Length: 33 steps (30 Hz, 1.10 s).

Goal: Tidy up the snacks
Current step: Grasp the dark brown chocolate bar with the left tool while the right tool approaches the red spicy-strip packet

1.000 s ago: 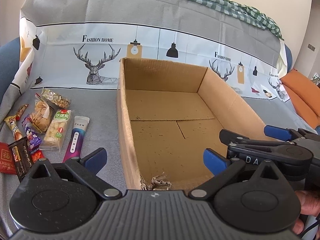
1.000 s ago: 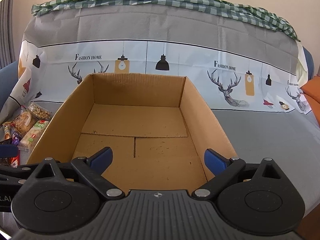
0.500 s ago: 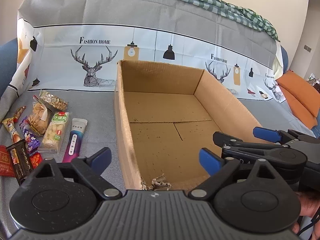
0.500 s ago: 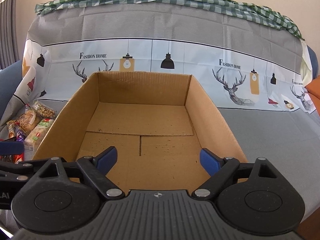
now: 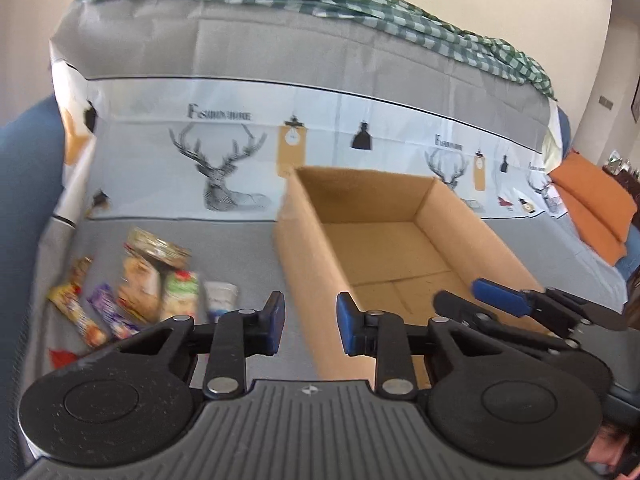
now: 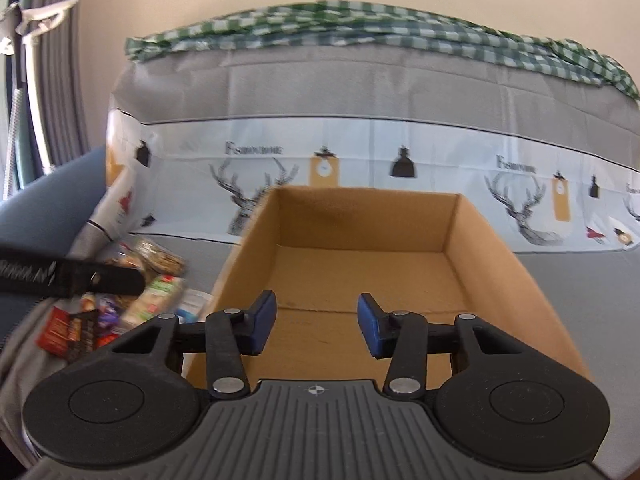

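Cardboard box [image 6: 476,256] sat empty beside blurred snack packets [image 5: 156,292], while left gripper [image 5: 310,322] and right gripper [image 6: 316,326] hovered half-open, gripping nothing.

"Fashion home", blurred, on the deer-print cloth [image 6: 360,148] behind the box.

Both grippers' jaws narrowed: left gripper [image 5: 310,322], right gripper [image 6: 316,324]

We see an open brown cardboard box [image 6: 360,280] sitting upright on the grey cover, nothing visible inside it, its flat floor showing flap seams. Just left of it lies a loose cluster of snack packets [image 5: 136,300], mostly flat, in yellow, purple, green, red and clear wrappers, blurred.
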Tool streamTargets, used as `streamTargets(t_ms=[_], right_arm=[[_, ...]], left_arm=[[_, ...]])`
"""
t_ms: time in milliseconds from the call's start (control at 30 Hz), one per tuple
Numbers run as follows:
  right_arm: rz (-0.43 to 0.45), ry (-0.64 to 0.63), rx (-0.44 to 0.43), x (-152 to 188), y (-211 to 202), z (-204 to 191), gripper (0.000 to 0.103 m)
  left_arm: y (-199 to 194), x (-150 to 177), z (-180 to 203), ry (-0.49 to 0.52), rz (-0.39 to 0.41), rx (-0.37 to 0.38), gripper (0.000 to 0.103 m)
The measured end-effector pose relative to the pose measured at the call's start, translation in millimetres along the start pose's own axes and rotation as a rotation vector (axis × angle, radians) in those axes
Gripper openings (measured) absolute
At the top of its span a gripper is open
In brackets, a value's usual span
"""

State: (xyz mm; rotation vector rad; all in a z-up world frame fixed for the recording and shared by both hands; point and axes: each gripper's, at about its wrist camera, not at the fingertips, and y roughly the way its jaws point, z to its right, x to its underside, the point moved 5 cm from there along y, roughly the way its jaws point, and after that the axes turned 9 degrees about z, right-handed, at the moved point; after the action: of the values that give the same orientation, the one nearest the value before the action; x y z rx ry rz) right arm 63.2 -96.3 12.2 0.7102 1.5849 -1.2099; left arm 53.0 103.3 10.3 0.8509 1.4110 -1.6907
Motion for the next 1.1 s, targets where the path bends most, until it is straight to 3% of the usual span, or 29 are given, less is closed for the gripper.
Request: streamTargets(t_ms=[133, 200, 233, 433, 500, 700, 767, 867, 1100], right_arm=[[0.045, -0.036, -0.085, -3, -3, -41, 0.049], [0.046, -0.051, -0.128, -1, -2, -60, 0.055], [0.043, -0.056, -0.155, 1, -1, -70, 0.056], [-0.015, -0.093, -0.283, 21, 13, -124, 0.057], [-0.025, -0.12, -0.32, 31, 17, -138, 0.063], [-0.115, -0.142, -0.374, 68, 40, -156, 0.067], [-0.151, -0.155, -0.381, 79, 47, -162, 0.067], [-0.145, -0.156, -0.419, 81, 50, -168, 0.079], [-0.192, -0.183, -0.436, 91, 65, -179, 0.083]], left_arm=[[11, 20, -64, -0.142, -0.07, -0.067, 0.031], [21, 37, -101, -0.337, -0.182, -0.102, 0.032], [23, 41, -116, -0.408, -0.199, -0.105, 0.032], [25, 62, -176, -0.655, -0.274, -0.208, 0.051], [27, 66, -184, -0.664, -0.296, -0.239, 0.055], [32, 77, -194, -0.652, -0.356, -0.311, 0.069], [35, 79, -194, -0.635, -0.38, -0.328, 0.069], [40, 83, -197, -0.63, -0.401, -0.329, 0.069], [44, 89, -200, -0.616, -0.434, -0.337, 0.068]])
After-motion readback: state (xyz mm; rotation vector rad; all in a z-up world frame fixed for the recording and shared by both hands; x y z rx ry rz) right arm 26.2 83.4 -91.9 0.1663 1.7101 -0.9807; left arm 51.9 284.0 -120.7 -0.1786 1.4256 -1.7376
